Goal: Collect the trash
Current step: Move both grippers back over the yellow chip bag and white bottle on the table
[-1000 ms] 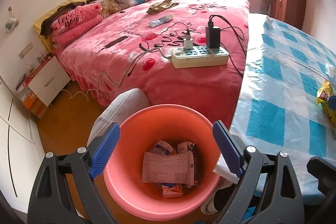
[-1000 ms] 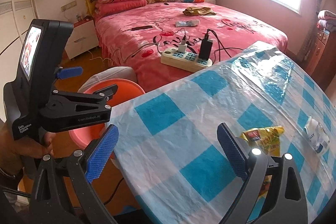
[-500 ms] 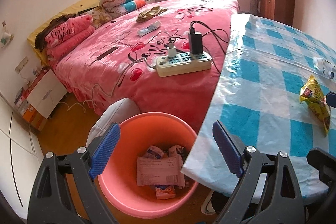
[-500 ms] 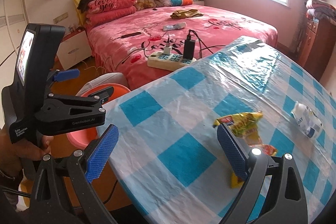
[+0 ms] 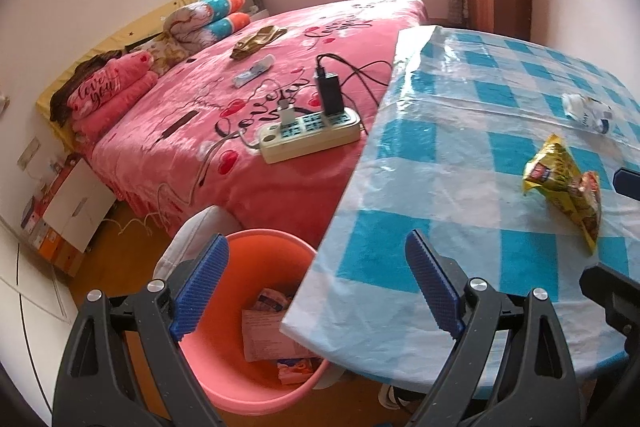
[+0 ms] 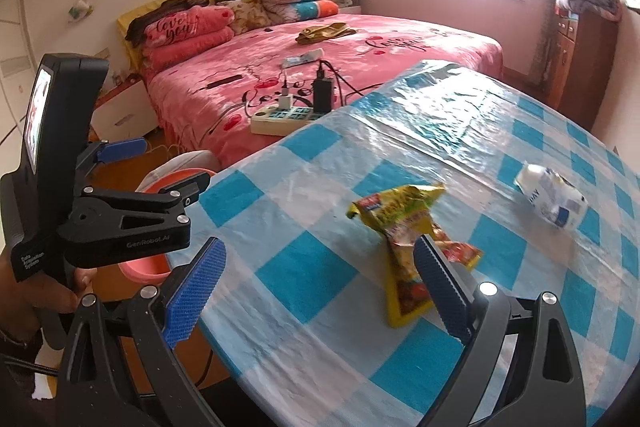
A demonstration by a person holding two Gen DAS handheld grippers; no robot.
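Right, I have both tools spread wide with nothing between the pads: the left gripper [image 5: 316, 287] hangs above the table edge with the pink bin [image 5: 248, 379] below it, and the right gripper [image 6: 316, 287] hovers above the checked tablecloth [image 6: 304, 291], its right pad just in front of the yellow snack wrapper [image 6: 404, 227].

Taking that wrapper as my landmark: it lies crumpled on the cloth, and beyond it, toward the window side, sits a white crumpled packet [image 6: 552, 201] — apart from the wrapper, not touching it. The bin stands on the floor well to the left of the wrapper, past the table's rim, and it already holds paper and packets. The bed with the power strip [image 5: 310, 131] lies beyond the wrapper, behind the table's far edge.

What worries me from here:

- The wrapper is thin and partly raised, so I judge that a pad coming down flat could press it onto the slick cover and slide it away rather than pinch it.
- The plastic cover looks loose and glossy — closing too low could catch a fold of it with the wrapper and drag the cloth, which might send the white packet off the table.
- The table's rim overhangs part of the bin's mouth in the left view, so a release made too near the wrapper's side could drop trash on the cloth edge or the floor.
- My two tools sit close together by the rim; swinging the right one across to the bin could knock the left
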